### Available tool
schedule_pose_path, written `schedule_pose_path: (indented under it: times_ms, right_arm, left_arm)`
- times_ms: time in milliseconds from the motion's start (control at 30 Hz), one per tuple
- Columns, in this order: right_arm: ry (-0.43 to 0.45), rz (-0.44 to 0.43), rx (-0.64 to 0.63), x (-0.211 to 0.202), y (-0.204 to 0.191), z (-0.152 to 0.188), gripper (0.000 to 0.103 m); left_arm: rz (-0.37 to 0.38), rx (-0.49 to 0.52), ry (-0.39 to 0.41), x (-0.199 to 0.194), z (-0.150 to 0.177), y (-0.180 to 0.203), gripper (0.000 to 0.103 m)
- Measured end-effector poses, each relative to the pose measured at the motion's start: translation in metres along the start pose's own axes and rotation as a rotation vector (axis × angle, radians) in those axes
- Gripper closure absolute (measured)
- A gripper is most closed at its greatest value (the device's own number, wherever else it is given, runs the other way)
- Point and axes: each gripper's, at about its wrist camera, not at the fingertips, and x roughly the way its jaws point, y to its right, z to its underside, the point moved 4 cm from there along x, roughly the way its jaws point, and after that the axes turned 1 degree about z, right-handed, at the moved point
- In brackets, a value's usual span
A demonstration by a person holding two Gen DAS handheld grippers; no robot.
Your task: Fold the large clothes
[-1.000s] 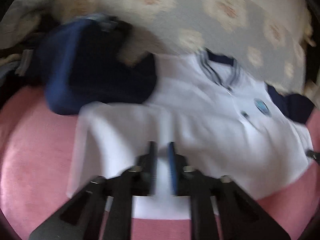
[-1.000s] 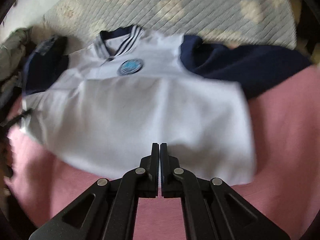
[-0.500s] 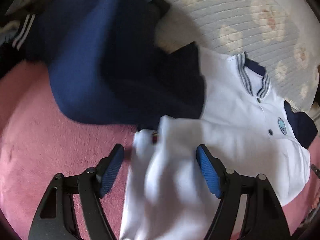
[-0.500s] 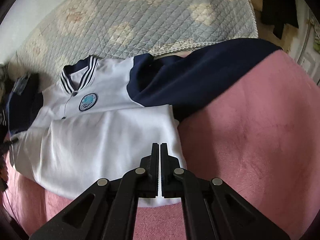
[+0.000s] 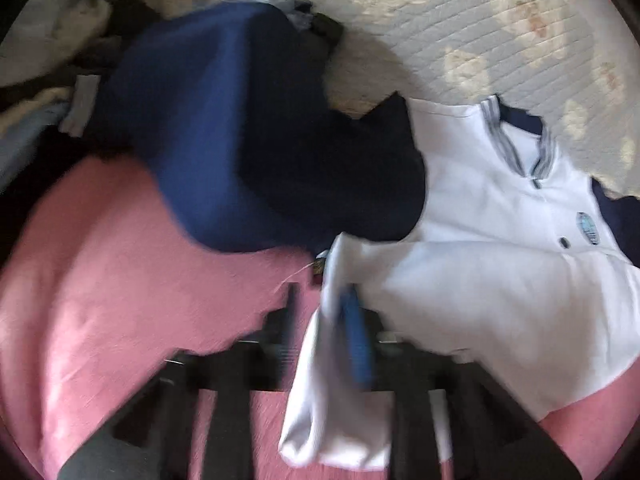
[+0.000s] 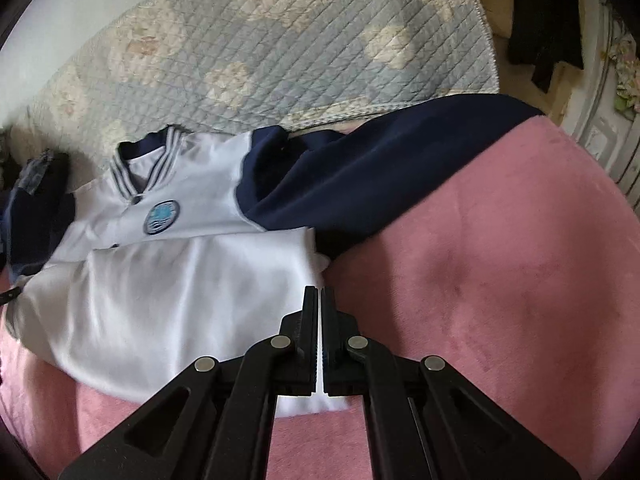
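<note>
Left wrist view first: I see the pink blanket [image 5: 120,288], then the navy sleeve [image 5: 240,140] bunched on it, then my left hand-held gripper [image 5: 324,320], blurred, nipping the white jacket [image 5: 500,280] at its folded edge. Its body lies folded, collar toward the quilt [image 5: 480,32]. Right wrist view: the jacket [image 6: 160,292] sits left, my right hand-held gripper [image 6: 321,320] is pressed closed on its corner, and the other navy sleeve [image 6: 380,176] stretches rightward.
</note>
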Motion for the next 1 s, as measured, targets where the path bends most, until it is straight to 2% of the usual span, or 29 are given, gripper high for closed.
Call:
schedule_pose_path:
  times_ms: [67,133,200,300,400,600,700,800,867,1000]
  right_arm:
    - [-0.022,-0.065,-0.005,-0.004,-0.009,0.007,0.103]
    - [-0.019,-0.068,-0.039,-0.01,-0.02,0.013,0.103]
    - [-0.018,-0.085,-0.056,-0.017,-0.031,0.02,0.103]
    - [-0.052,-0.154,-0.032,-0.026,-0.047,0.039,0.1]
    - [-0.063,-0.117,-0.006,-0.033,-0.06,0.062,0.1]
    - [-0.091,-0.214,0.036,-0.034,-0.088,0.095,0.1]
    - [-0.22,-0.277,0.165,-0.006,-0.084,0.114,0.1]
    - [-0.215,-0.318,0.179,-0.005,-0.083,0.111,0.1]
    - [-0.221,-0.343,0.228,0.002,-0.08,0.111,0.1]
    - [-0.206,-0.392,0.347,0.013,-0.073,0.11,0.1]
  left_arm:
    - [0.061,0.035,0.077,-0.034,0.002,0.008,0.046]
    - [0.095,0.05,0.136,-0.065,0.006,0.017,0.039]
    - [0.163,0.037,0.149,-0.085,0.016,0.026,0.034]
    - [0.235,0.031,0.107,-0.091,0.036,0.041,0.03]
    - [0.244,0.056,0.062,-0.085,0.06,0.059,0.028]
    - [0.287,0.067,-0.05,-0.063,0.08,0.083,0.023]
    - [0.326,-0.011,-0.122,-0.05,0.084,0.076,0.023]
    - [0.376,-0.093,-0.193,-0.038,0.091,0.067,0.023]
    - [0.36,-0.115,-0.218,-0.028,0.095,0.062,0.025]
    - [0.386,-0.182,-0.198,-0.02,0.091,0.055,0.025]
